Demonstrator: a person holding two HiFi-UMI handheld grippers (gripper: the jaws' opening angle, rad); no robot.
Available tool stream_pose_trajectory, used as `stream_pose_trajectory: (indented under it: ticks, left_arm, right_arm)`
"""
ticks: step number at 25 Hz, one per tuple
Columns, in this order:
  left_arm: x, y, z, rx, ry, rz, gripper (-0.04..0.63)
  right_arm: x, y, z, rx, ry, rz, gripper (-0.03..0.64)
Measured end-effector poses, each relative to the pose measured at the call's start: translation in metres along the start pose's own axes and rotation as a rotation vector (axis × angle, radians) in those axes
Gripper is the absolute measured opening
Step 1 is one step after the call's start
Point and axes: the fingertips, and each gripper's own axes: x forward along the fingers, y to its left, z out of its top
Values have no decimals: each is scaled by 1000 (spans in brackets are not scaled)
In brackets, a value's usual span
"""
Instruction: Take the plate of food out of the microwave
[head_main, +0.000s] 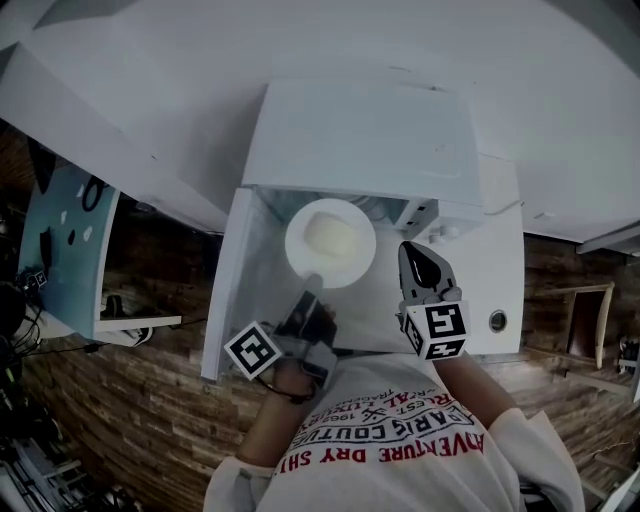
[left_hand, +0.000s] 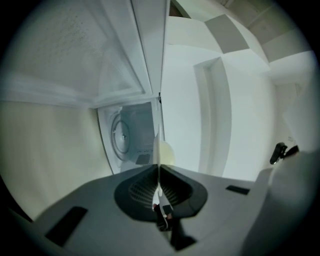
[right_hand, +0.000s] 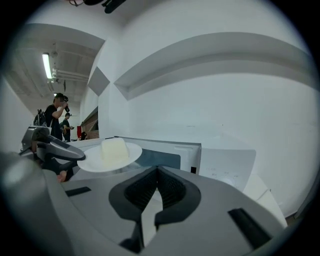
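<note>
A white plate (head_main: 330, 243) carrying a pale block of food (head_main: 333, 236) hangs level at the mouth of the white microwave (head_main: 370, 140). My left gripper (head_main: 308, 288) is shut on the plate's near rim. In the left gripper view the plate (left_hand: 159, 150) shows edge-on, pinched between the jaws of the left gripper (left_hand: 159, 167), with the food (left_hand: 167, 153) beside it. My right gripper (head_main: 417, 258) is shut and holds nothing, just right of the plate. Its own view shows the plate (right_hand: 95, 161), the food (right_hand: 114, 149) and the right gripper (right_hand: 157, 171).
The microwave door (head_main: 225, 290) stands open to the left. Inside, the cavity's turntable (left_hand: 121, 136) is bare. The control panel (head_main: 495, 270) is on the right. A wooden wall (head_main: 120, 400) lies below. Two people (right_hand: 55, 120) stand far off at the left.
</note>
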Motion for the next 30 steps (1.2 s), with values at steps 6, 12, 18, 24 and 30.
stream_pose_trajectory:
  ticks: [6, 12, 18, 24, 30]
  left_arm:
    - [-4, -8, 4, -17, 2, -20, 17]
    - [-4, -19, 8, 17, 22, -39, 17]
    - [-5, -21, 7, 8, 32, -45, 17]
    - [-4, -19, 5, 4, 41, -44, 17]
    - [-4, -15, 2, -10, 44, -36, 17]
  right_arm:
    - [-7, 8, 10, -21, -26, 5, 9]
    - [-10, 13, 14, -25, -44, -6, 9]
    - [-12, 19, 15, -19, -52, -11, 9]
    - [-11, 18, 15, -18, -56, -18, 9]
    - [-7, 19, 12, -11, -52, -4, 9]
